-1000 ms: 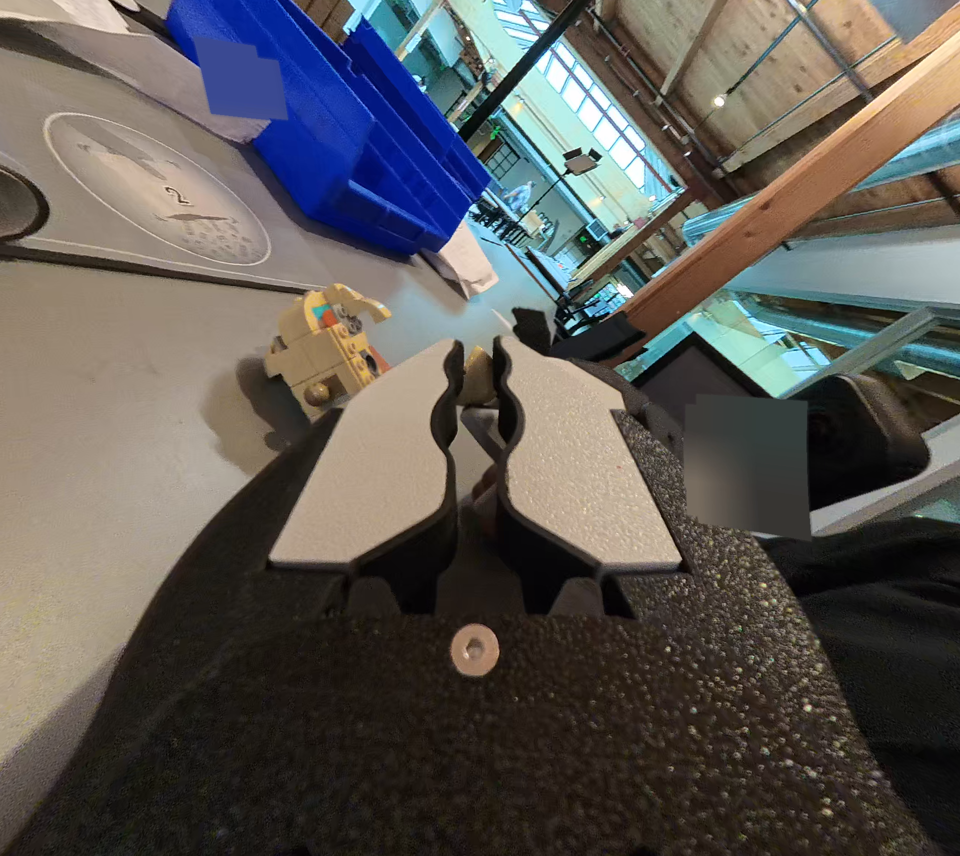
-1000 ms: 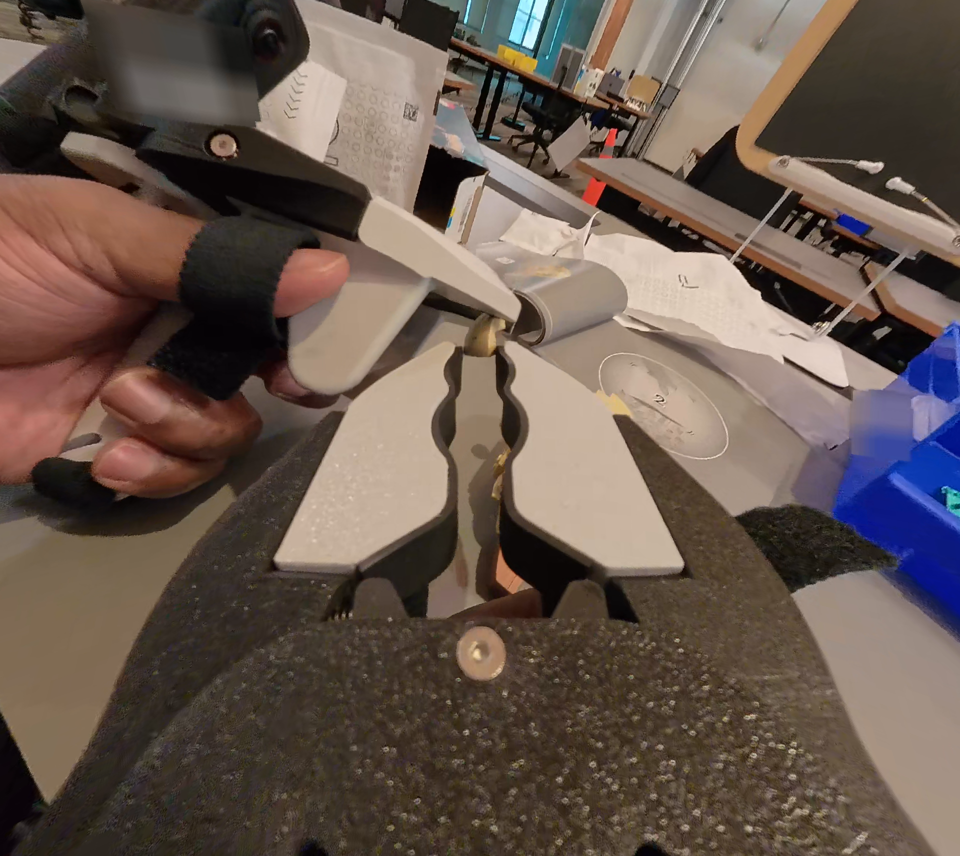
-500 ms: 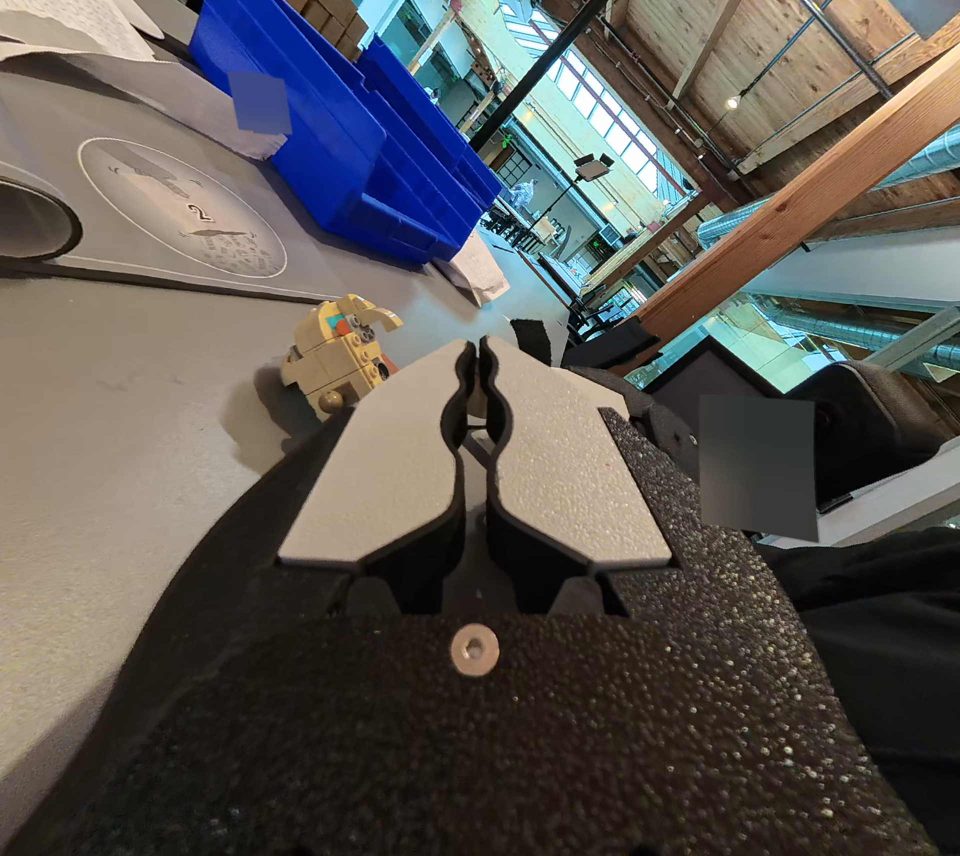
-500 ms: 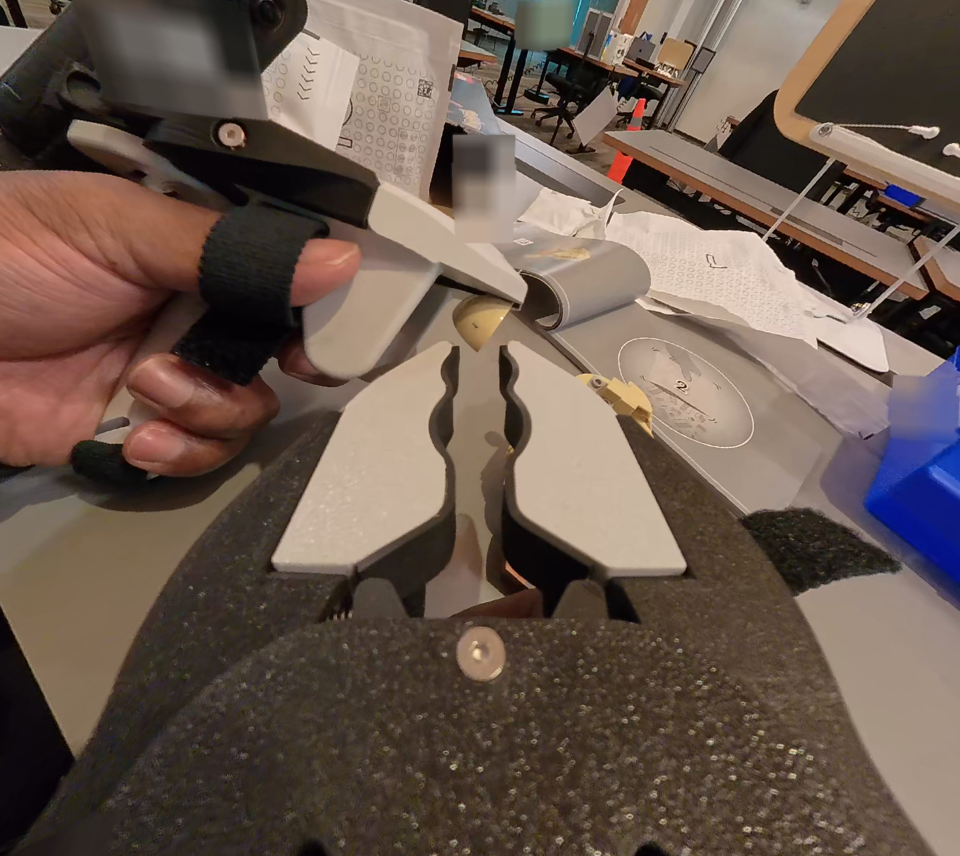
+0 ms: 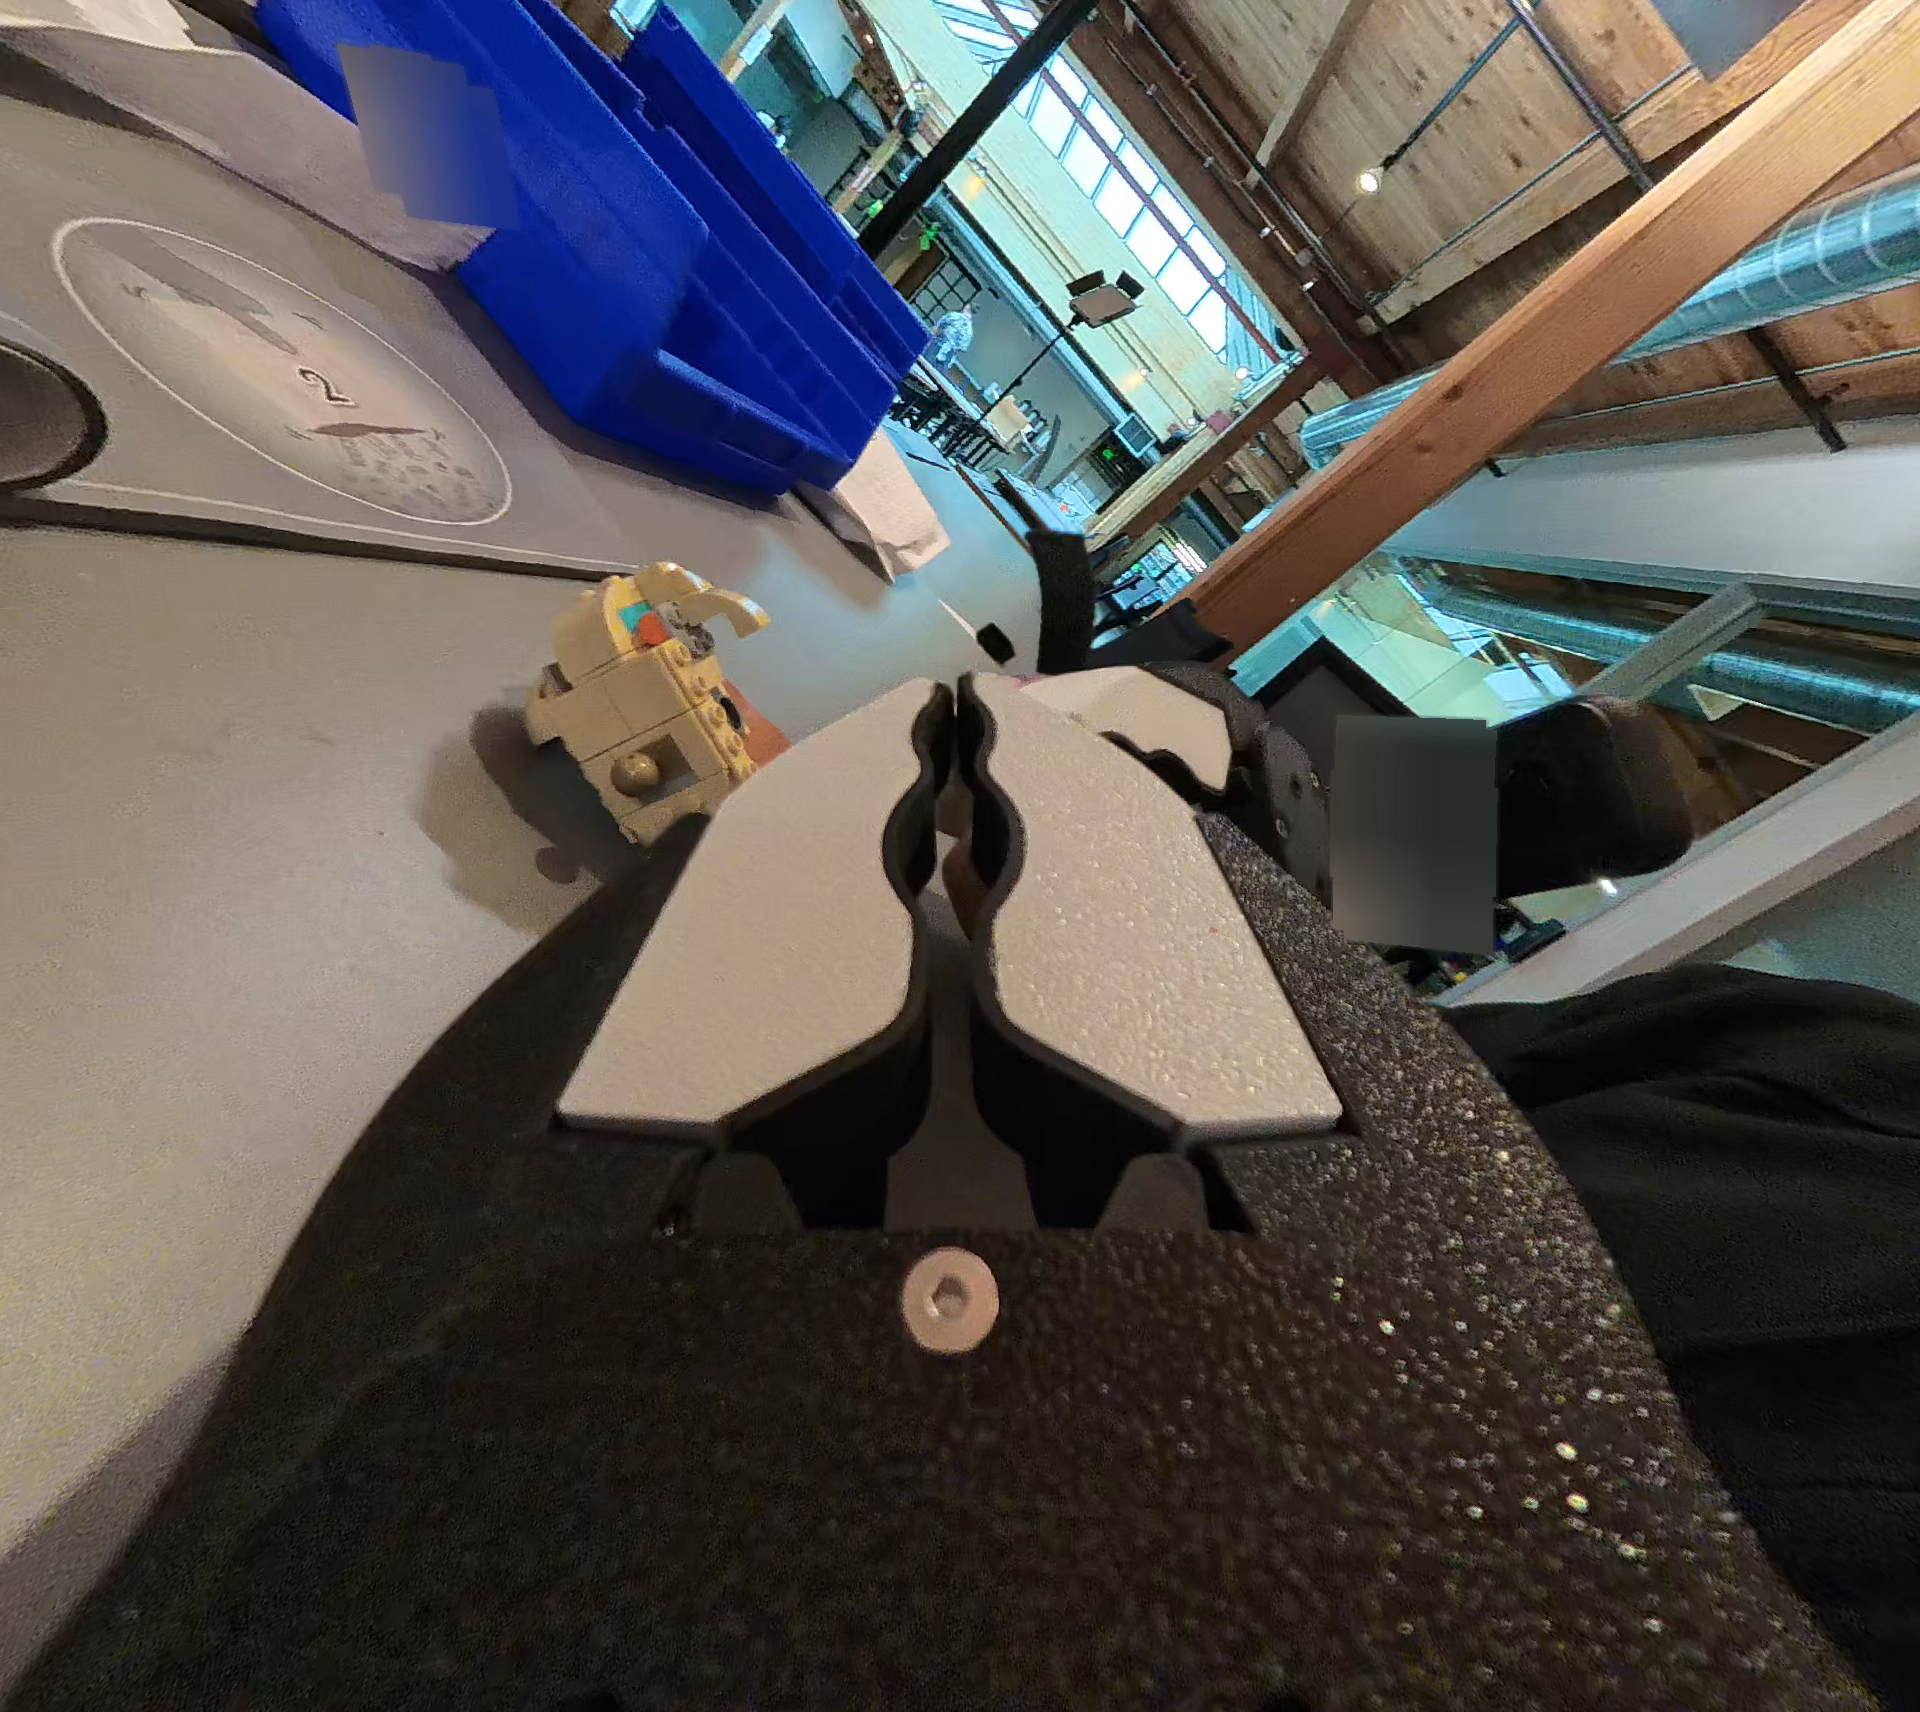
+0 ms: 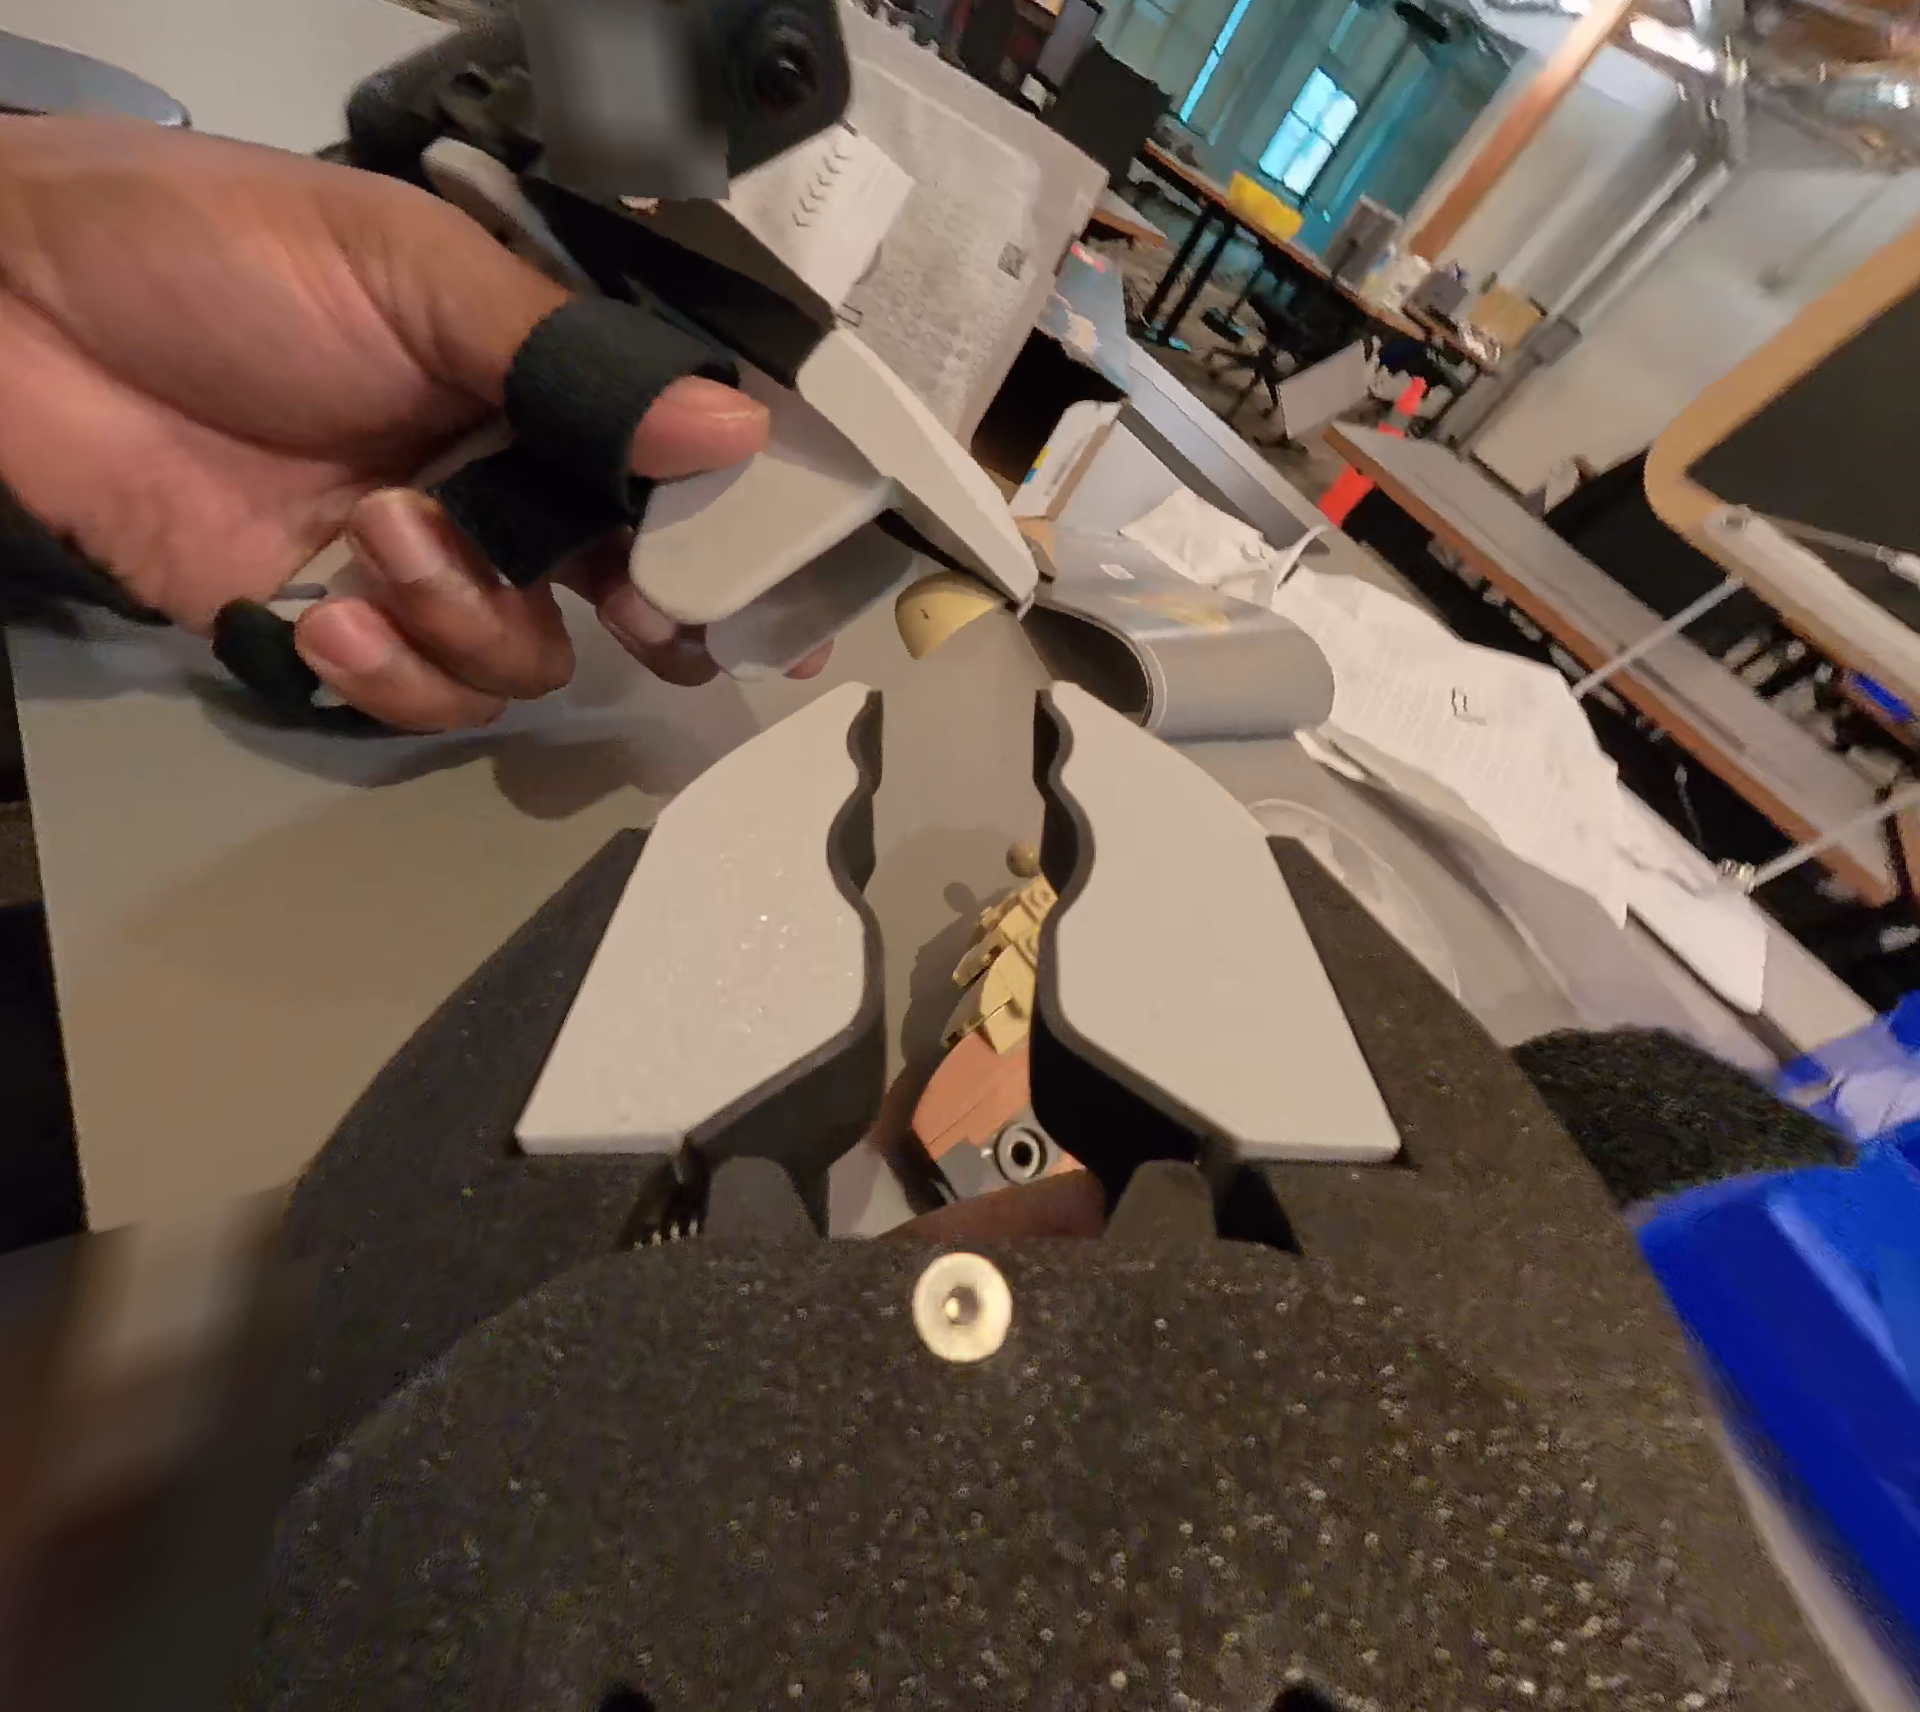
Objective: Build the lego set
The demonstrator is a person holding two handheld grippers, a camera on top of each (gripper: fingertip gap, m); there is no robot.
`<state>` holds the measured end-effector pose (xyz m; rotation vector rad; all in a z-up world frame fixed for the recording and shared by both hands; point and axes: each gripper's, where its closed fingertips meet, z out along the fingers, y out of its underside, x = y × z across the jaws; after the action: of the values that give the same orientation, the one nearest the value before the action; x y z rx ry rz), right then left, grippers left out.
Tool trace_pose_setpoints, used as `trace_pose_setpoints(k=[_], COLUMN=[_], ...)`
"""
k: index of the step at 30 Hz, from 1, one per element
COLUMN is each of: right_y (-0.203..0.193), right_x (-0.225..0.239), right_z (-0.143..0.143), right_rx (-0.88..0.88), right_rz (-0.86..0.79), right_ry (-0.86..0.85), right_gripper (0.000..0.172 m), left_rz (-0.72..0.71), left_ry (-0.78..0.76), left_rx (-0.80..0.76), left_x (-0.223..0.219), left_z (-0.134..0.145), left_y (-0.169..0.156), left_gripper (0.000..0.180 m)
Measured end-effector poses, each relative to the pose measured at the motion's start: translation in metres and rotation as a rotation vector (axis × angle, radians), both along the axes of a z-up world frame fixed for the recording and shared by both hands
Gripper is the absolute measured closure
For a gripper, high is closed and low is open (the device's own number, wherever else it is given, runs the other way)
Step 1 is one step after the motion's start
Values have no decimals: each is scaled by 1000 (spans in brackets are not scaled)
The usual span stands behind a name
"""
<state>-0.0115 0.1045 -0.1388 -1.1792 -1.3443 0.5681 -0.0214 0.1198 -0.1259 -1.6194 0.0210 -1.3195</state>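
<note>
The little tan dome piece was pinched right at the tip of the left claw, up in the air just ahead of the right claw. From the right wrist view you could see the left's fingers clamped down on its edge, with a person's hand wrapped around the handle. In the left's own view the jaws were closed tip to tip, and only a sliver of tan showed down in the slot behind them.

What changed: a second earlier both claws were meeting on that dome piece, and the right's jaws were set much narrower. Now the right claw was spread wide with nothing between its pads — just bare desk showing through the gap. So the piece had ended up with the left alone, a bit apart from the right's tips.

The tan brick-built figure sat on the desk just beside the left claw, with a brown part at its base. It also showed under the right claw, low between its fingers but not touched by them.

Further out — a grey mat with a printed circle, its rolled-up end just beyond the dome piece. Then crumpled white papers and a row of blue bins at the far edge.
</note>
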Motion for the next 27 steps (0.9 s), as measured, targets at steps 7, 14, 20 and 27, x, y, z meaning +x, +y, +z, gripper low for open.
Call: trace_pose_setpoints(k=[7,14,20,27], right_y=[-9,-13,-13,1], right_x=[-11,-11,-11,-8], right_z=[-2,8,12,12], right_rx=[-120,-416,-448,-362], right_rz=[79,139,131,-46], right_ry=[-3,78,122,154], right_gripper=[142,148,163,164], left_rz=[-19,-69,-92,6], left_ry=[-90,-119,-140,-129], left_rx=[14,64,87,118], left_x=[7,10,12,4], left_z=[7,14,18,22], left_y=[-1,-7,-10,-6], left_gripper=[180,179,180,173])
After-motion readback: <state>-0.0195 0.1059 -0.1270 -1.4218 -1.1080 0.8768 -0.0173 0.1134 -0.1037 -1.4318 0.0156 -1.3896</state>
